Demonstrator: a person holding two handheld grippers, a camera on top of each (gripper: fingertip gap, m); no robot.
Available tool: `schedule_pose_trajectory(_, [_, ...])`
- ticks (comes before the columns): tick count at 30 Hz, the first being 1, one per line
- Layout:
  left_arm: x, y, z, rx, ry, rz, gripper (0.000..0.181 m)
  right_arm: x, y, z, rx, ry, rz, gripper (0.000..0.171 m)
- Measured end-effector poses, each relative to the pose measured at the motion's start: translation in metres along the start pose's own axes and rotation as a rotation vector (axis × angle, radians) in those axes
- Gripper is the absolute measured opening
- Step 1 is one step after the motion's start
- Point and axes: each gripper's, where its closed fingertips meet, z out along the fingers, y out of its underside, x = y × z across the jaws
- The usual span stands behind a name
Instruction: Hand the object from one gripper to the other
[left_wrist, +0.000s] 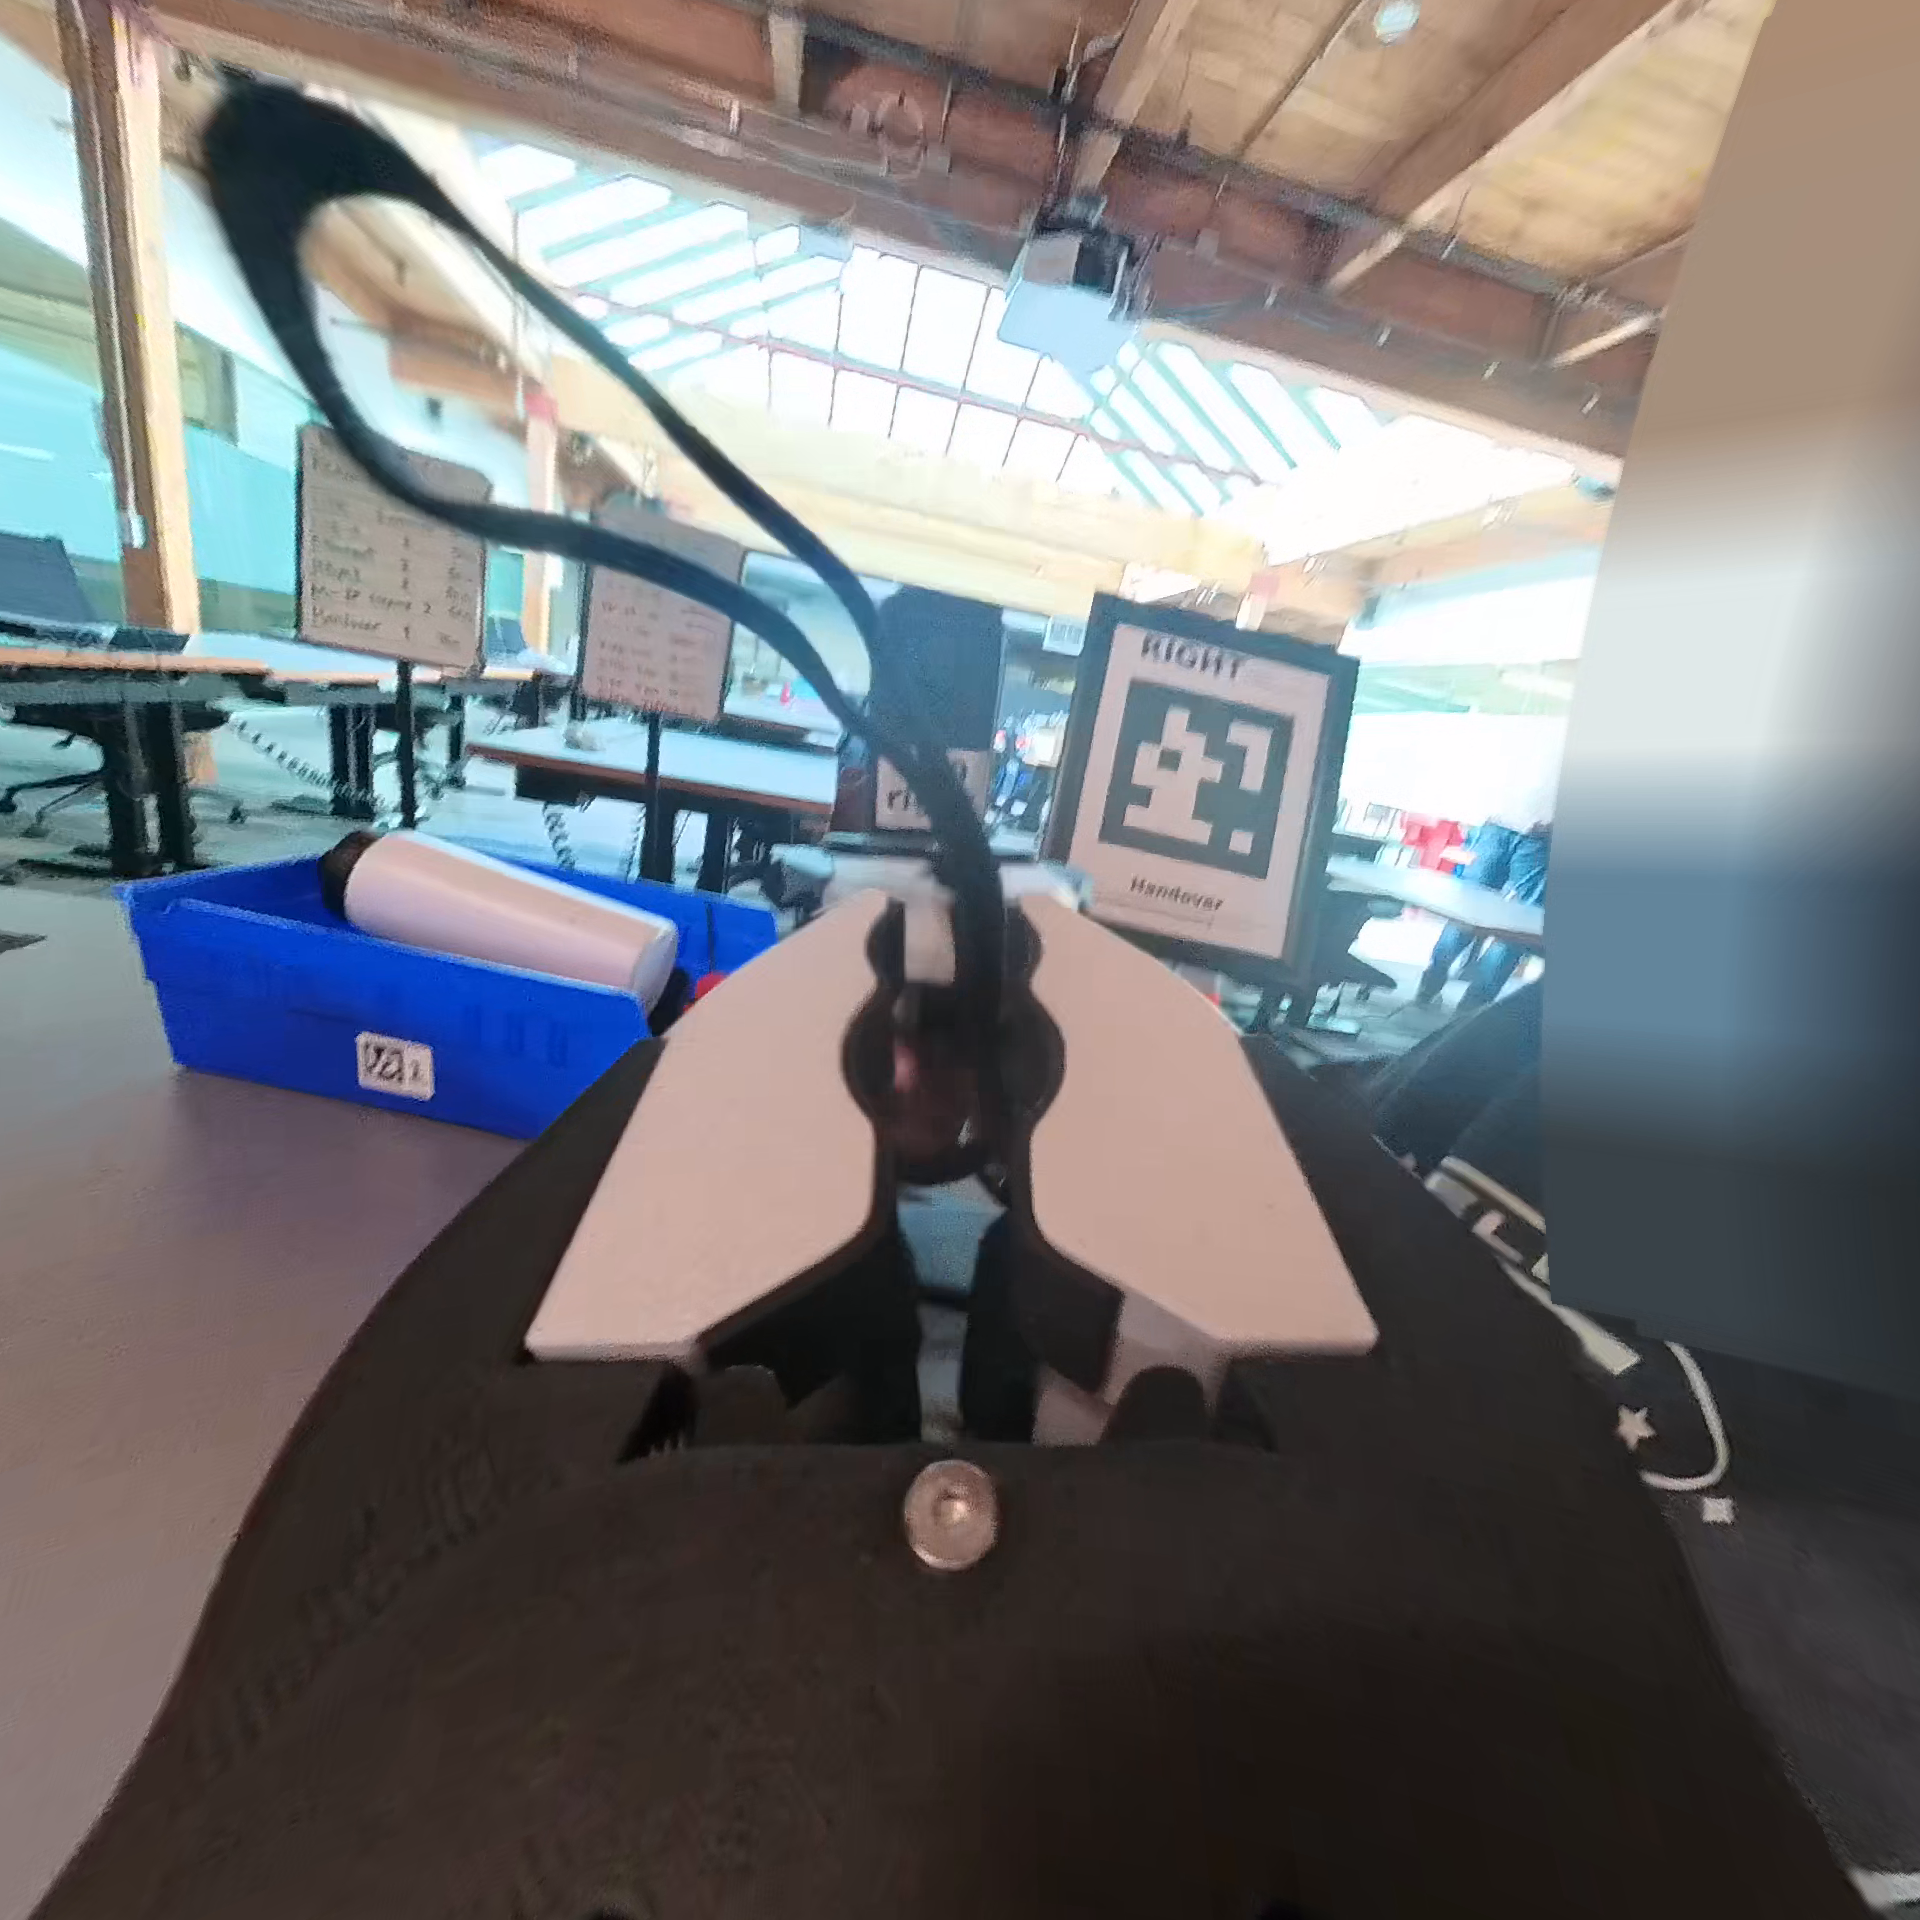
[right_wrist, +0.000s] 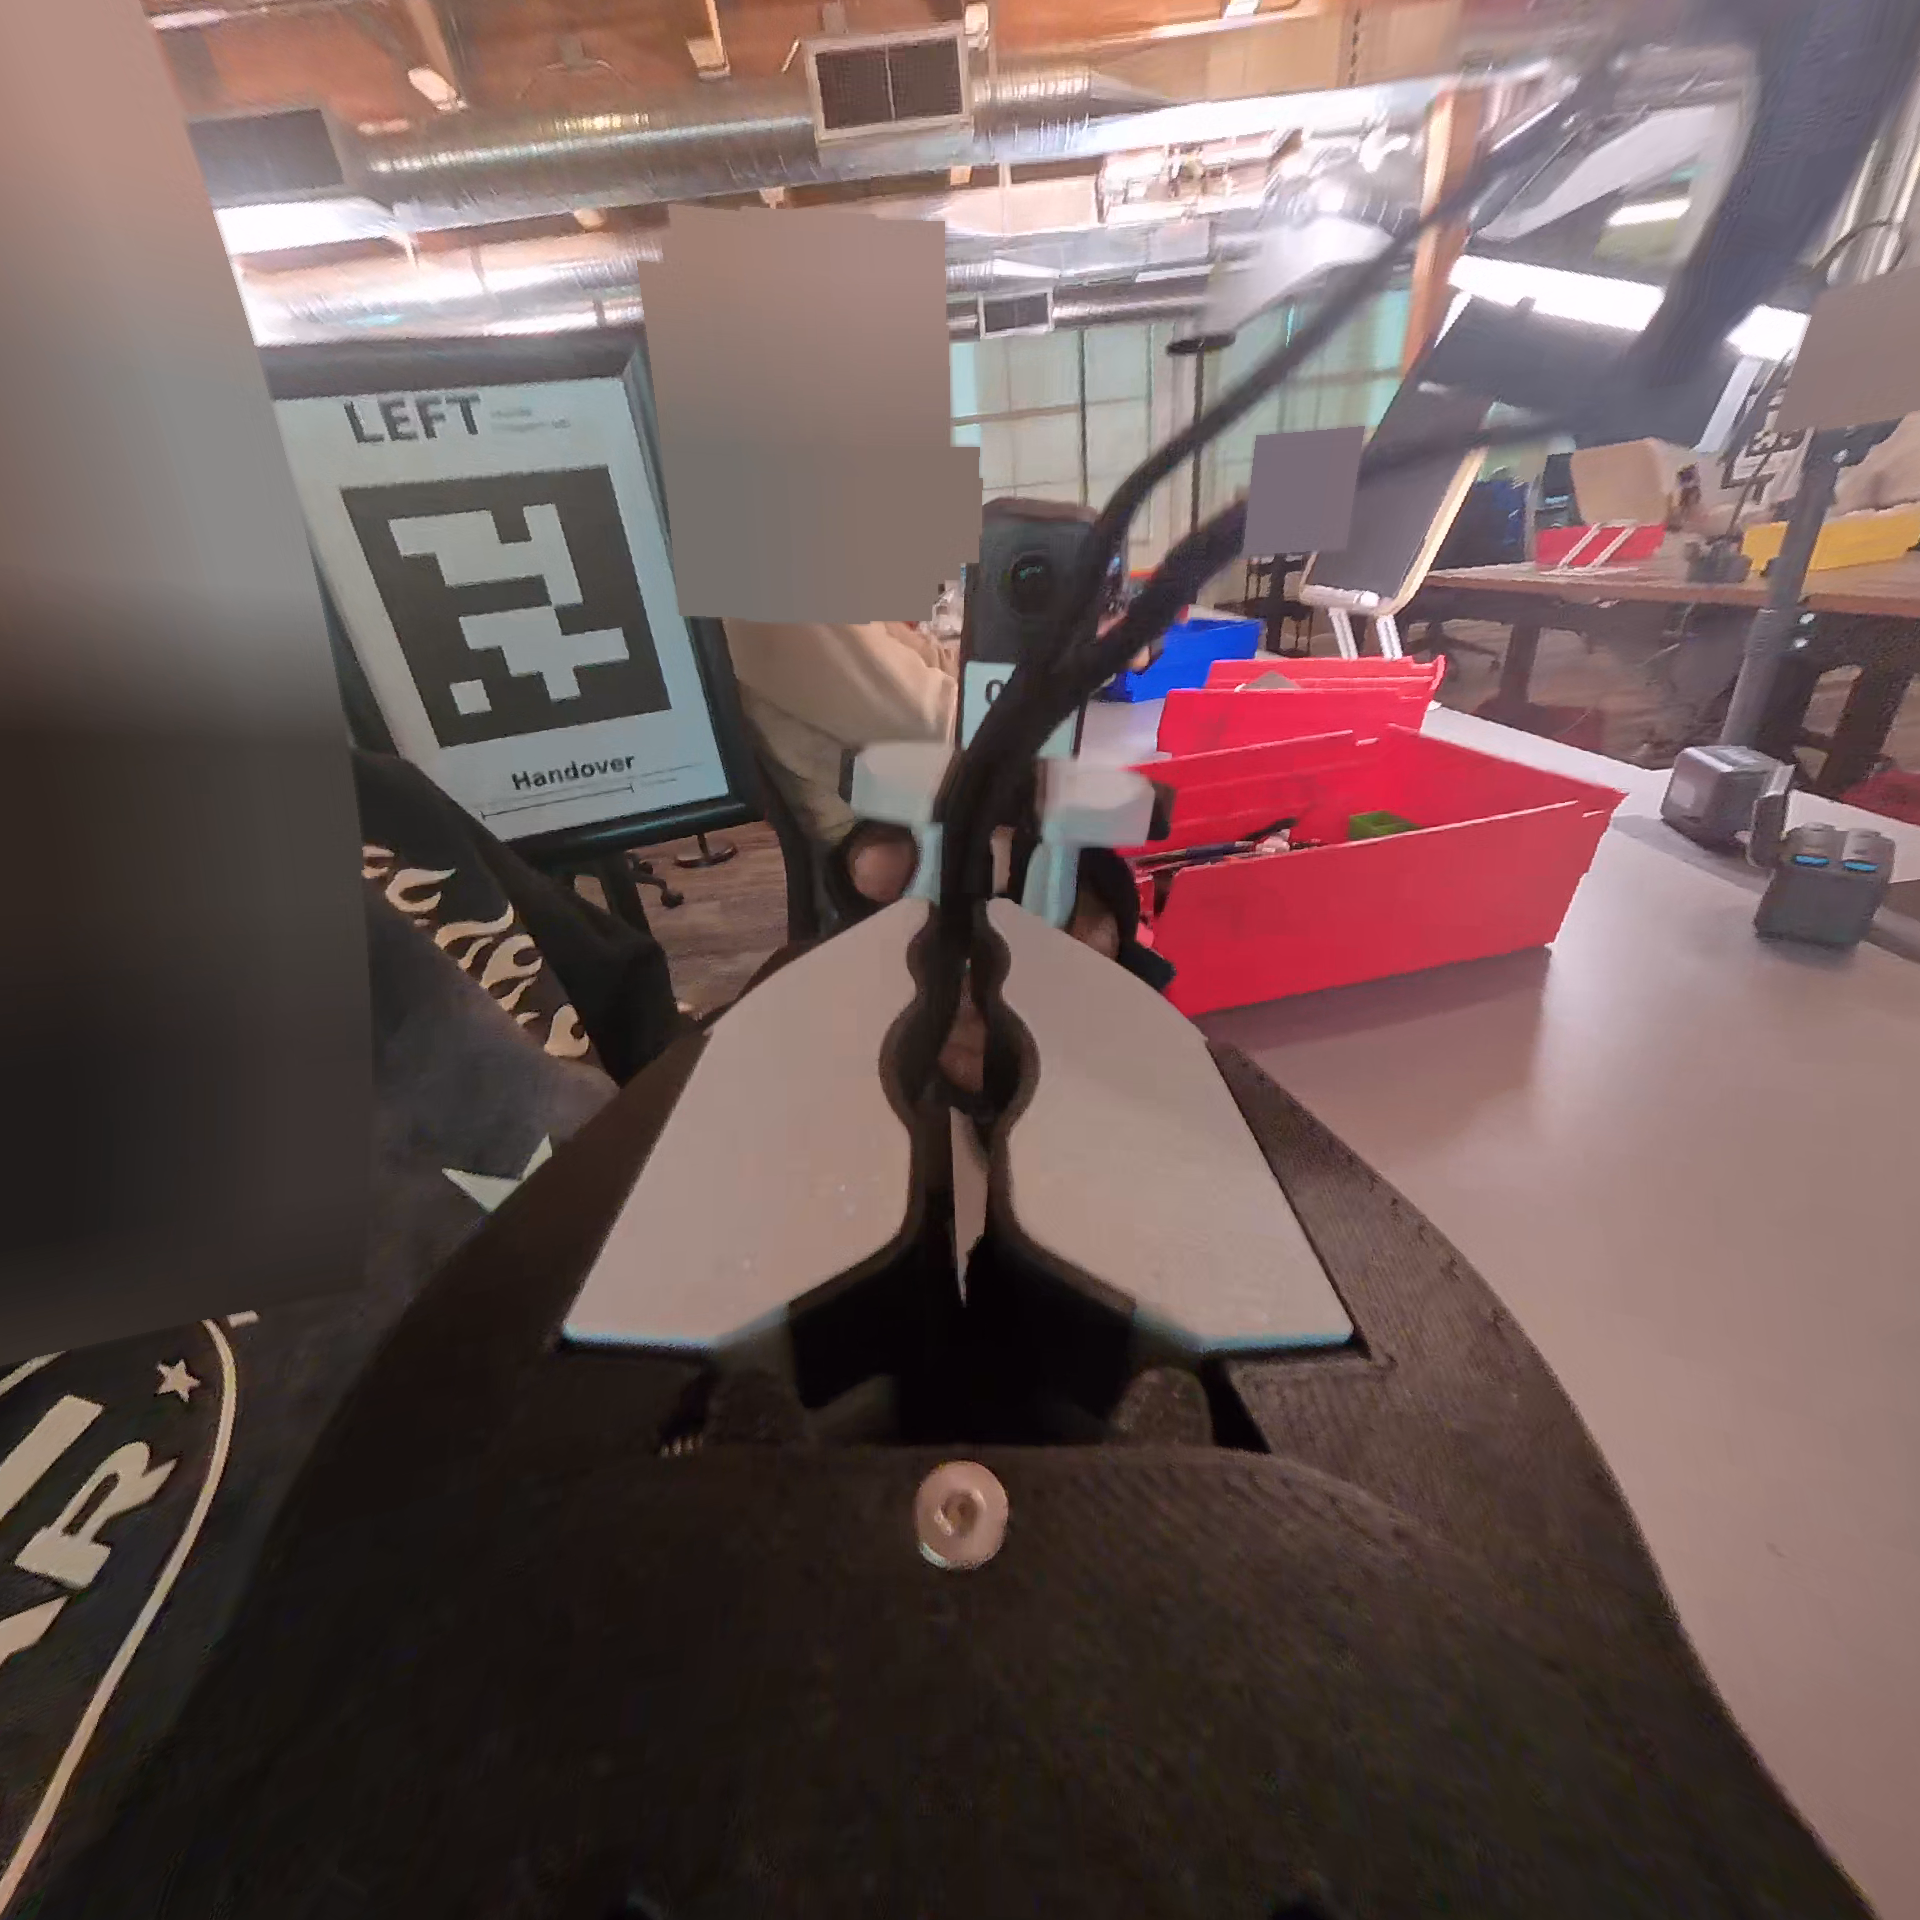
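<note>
Left wrist view: a timber-beamed ceiling (left_wrist: 1195, 114) spans twelve o'clock, with a bright skylight (left_wrist: 883, 343) beneath it admitting daylight. A wooden post (left_wrist: 135, 343) stands at ten o'clock. Long work tables (left_wrist: 707, 764) on dark legs fill the middle distance near nine o'clock, and two whiteboards (left_wrist: 390, 551) stand among them. A grey tabletop (left_wrist: 156, 1195) lies at eight o'clock.

Right wrist view: silver ventilation ducts (right_wrist: 582, 140) run under the ceiling at twelve o'clock. A pale tabletop (right_wrist: 1558, 1143) extends toward four o'clock, and a wooden bench (right_wrist: 1662, 592) stands at two o'clock.
</note>
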Motion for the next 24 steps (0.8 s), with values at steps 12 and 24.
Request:
schedule_pose_trajectory(12, [0.001, 0.009, 0.002, -0.049, 0.011, -0.014, 0.004, 0.004, -0.014, -0.01, 0.046, 0.081, -0.132, 0.013])
schedule_pose_trajectory(24, [-0.005, 0.015, 0.0, -0.073, 0.03, -0.167, 0.005, 0.006, -0.002, -0.019, -0.276, 0.543, -1.713, 0.025])
